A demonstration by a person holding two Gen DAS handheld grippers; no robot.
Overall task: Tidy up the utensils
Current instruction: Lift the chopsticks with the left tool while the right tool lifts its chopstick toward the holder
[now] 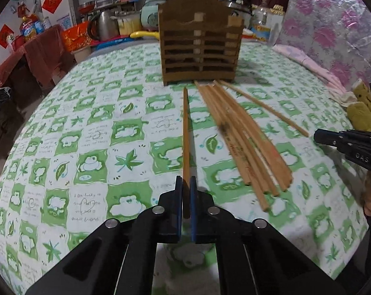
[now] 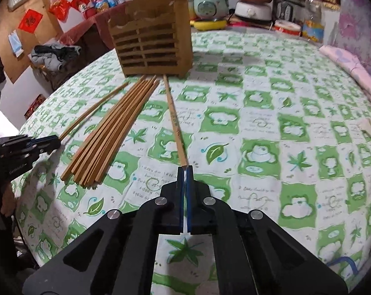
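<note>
My left gripper is clamped on one chopstick pointing to twelve o'clock at the wooden holder. My right gripper is pinched tight, its tips touching another chopstick's near end; the bundle lies at ten o'clock.

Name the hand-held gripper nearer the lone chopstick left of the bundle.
Left. The left hand-held gripper clamps that chopstick; the right hand-held gripper sits beyond the bundle.
</note>
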